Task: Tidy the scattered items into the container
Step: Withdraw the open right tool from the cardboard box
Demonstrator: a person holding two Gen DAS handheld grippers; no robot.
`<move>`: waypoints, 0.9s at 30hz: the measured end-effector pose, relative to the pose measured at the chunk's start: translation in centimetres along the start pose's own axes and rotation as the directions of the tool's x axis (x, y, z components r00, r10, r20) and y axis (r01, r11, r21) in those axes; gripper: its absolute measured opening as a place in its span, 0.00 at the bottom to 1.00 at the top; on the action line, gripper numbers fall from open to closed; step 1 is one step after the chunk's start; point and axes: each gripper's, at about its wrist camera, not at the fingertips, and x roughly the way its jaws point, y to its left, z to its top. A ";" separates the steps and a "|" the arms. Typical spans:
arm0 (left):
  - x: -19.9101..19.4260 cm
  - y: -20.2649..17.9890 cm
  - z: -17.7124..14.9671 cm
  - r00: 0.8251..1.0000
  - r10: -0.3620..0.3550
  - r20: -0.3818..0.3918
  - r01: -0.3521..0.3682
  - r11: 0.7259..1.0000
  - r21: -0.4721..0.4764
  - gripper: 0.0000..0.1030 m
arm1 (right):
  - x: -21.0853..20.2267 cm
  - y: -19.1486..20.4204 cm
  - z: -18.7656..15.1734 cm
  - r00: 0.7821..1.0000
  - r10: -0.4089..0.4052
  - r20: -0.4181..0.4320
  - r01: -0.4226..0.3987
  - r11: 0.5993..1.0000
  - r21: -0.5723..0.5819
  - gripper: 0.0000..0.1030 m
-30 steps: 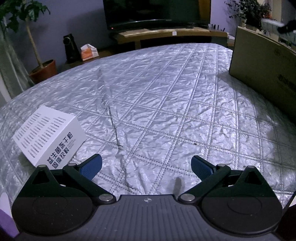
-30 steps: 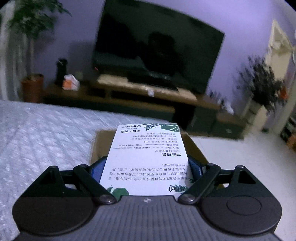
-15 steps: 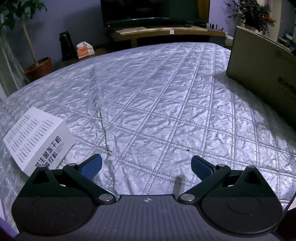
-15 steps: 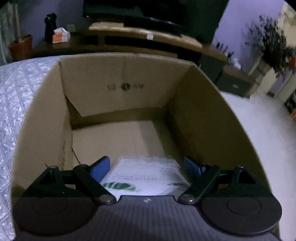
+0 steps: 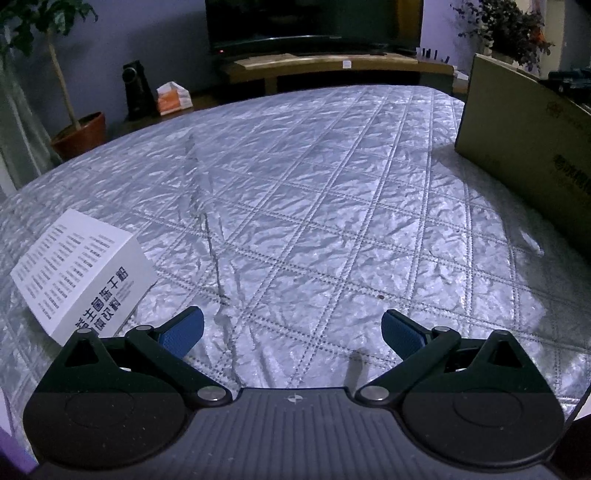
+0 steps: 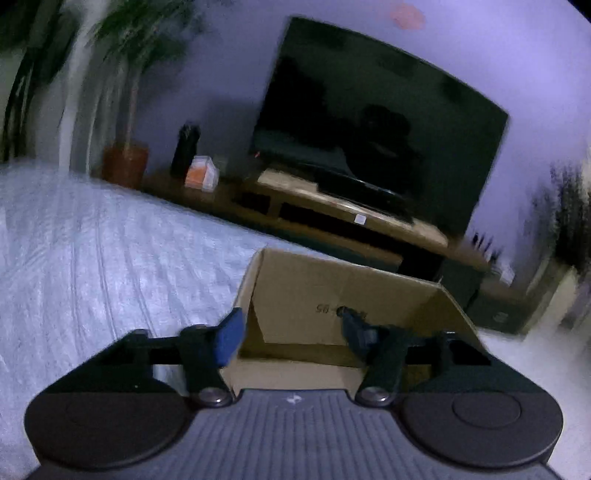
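A white box with black print [image 5: 81,269] lies on the silver quilted cover [image 5: 295,192], just left of my left gripper [image 5: 291,321], which is open and holds nothing. The brown cardboard box [image 5: 524,122] stands at the cover's right edge. In the blurred right wrist view, my right gripper [image 6: 291,325] hovers over the near rim of that cardboard box [image 6: 314,291]. Its jaws are closing, a gap still shows and nothing is between them. The box's floor is hidden behind the gripper body.
Beyond the cover stand a dark television [image 6: 376,125] on a low wooden stand [image 5: 332,64], a black speaker [image 5: 135,88], an orange tissue pack [image 5: 171,98] and a potted plant [image 5: 79,133]. Another plant [image 5: 506,26] is at the far right.
My right gripper let the white leaf-printed box go inside the cardboard box, then pulled back and tilted up. Its jaws have narrowed. The left gripper stayed put.
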 end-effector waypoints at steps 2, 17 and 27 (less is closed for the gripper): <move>-0.1 0.2 0.0 1.000 0.001 0.002 -0.001 1.000 -0.005 1.00 | -0.5 1.2 0.1 1.000 -0.010 0.022 0.011 0.999 -0.043 0.33; -0.7 1.6 0.2 1.000 0.009 0.015 -0.008 0.999 -0.054 1.00 | 1.0 6.9 4.5 0.987 0.078 0.144 -0.055 0.986 -0.156 0.26; -1.6 3.5 0.3 0.999 0.022 0.029 -0.018 0.994 -0.103 1.00 | 1.3 12.4 6.5 0.980 0.181 0.077 -0.159 0.960 -0.229 0.58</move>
